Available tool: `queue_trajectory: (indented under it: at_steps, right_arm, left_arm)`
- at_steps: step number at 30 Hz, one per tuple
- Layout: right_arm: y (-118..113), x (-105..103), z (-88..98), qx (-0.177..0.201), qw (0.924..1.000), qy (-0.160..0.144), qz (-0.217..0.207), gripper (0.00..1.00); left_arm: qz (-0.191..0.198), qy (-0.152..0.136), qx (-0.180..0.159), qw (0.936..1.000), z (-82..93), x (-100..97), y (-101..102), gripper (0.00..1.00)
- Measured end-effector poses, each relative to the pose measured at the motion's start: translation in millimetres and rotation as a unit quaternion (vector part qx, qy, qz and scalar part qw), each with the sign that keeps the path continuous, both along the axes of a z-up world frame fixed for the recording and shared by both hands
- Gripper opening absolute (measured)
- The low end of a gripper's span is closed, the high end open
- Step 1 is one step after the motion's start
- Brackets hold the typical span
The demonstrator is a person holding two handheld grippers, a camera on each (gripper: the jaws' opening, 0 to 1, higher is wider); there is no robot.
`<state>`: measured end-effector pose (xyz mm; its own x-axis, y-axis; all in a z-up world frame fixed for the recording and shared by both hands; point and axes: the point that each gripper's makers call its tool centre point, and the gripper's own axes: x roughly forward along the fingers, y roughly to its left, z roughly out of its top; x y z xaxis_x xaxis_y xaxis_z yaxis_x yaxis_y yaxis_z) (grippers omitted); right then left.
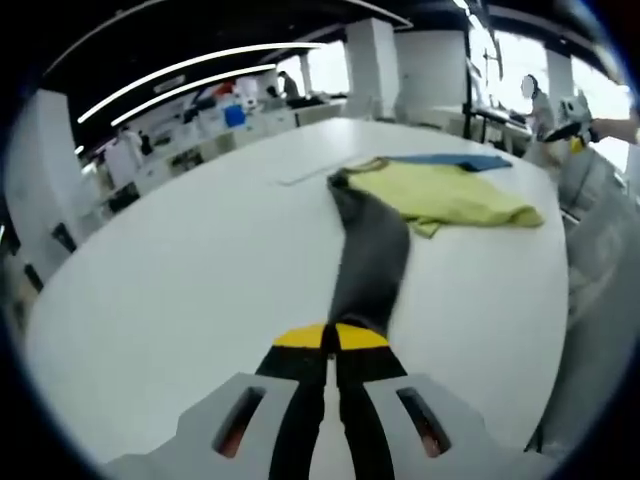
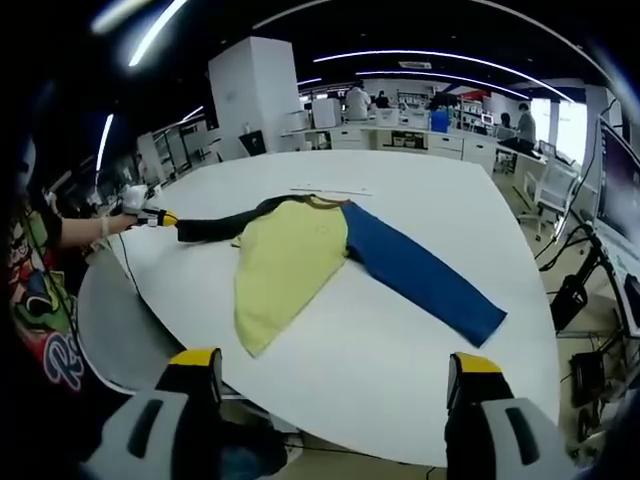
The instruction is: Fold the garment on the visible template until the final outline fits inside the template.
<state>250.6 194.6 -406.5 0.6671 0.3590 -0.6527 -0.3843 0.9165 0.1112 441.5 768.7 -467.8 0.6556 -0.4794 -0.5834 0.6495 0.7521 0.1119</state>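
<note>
Nearest the lens in the left gripper view, the left gripper [image 1: 331,338] has its two yellow-tipped jaws pressed together on the end of the grey sleeve [image 1: 368,255], which runs from the jaws away across the white table [image 1: 180,290] to the garment [image 1: 440,195]. The garment's yellow body lies flat toward the far right of the table, and a strip of the blue sleeve [image 1: 455,160] shows just beyond it. Farther off stand shelves with boxes and bins; what is in them is too small to tell.

In the right gripper view, the right gripper [image 2: 335,372] has its jaws spread wide apart with nothing between them, poised at the near edge of the table [image 2: 420,200]. Beyond them the garment [image 2: 290,255] lies spread out: yellow body in the middle, blue sleeve [image 2: 420,275] stretched toward the near right, grey sleeve [image 2: 225,225] drawn out to the left, where the left gripper [image 2: 163,217] clamps its end over the table's left edge, held by a person's hand [image 2: 133,199].

This view shows the full blue sleeve and the whole shape of the garment, which the left gripper view foreshortens. A thin pale strip [image 2: 330,190] lies on the table just beyond the collar; it also shows in the left gripper view [image 1: 305,176].
</note>
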Motion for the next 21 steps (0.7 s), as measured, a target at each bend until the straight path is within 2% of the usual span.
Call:
queue_trajectory:
  at_steps: [5,10,12,14,16,18,21]
  right_arm:
    - [4,0,3.0,-0.003,1.0,0.002,-0.002,0.94]
    - [9,3,4.8,-0.007,1.0,0.003,0.001,0.94]
    - [8,8,3.2,-0.009,0.9999,0.006,0.003,0.94]
    - [11,10,1.3,-0.008,0.9999,0.009,0.005,0.94]
    - [15,13,-1.9,-0.01,0.9998,0.014,0.009,0.94]
    - [21,16,-3.2,-0.009,0.9998,0.017,0.011,0.94]
    - [34,20,-3.3,-0.011,0.9996,0.02,0.017,0.94]
  left_arm:
    - [0.003,-0.005,0.003,1.0,7.3,15.7,17,0.0]
    - [0.003,-0.004,0.017,0.9998,5.9,24.8,34,0.0]
    - [0.005,-0.003,0.018,0.9998,5.4,31.3,45,0.0]
    - [0.01,-0.005,0.036,0.9993,2.7,39.1,60,0.0]
    - [0.016,0.001,0.019,0.9997,5.3,42.1,62,0.0]
    - [0.007,-0.002,0.035,0.9993,3.7,45.8,65,0.0]
    - [0.006,0.001,0.04,0.9992,2.1,57.8,72,0.0]
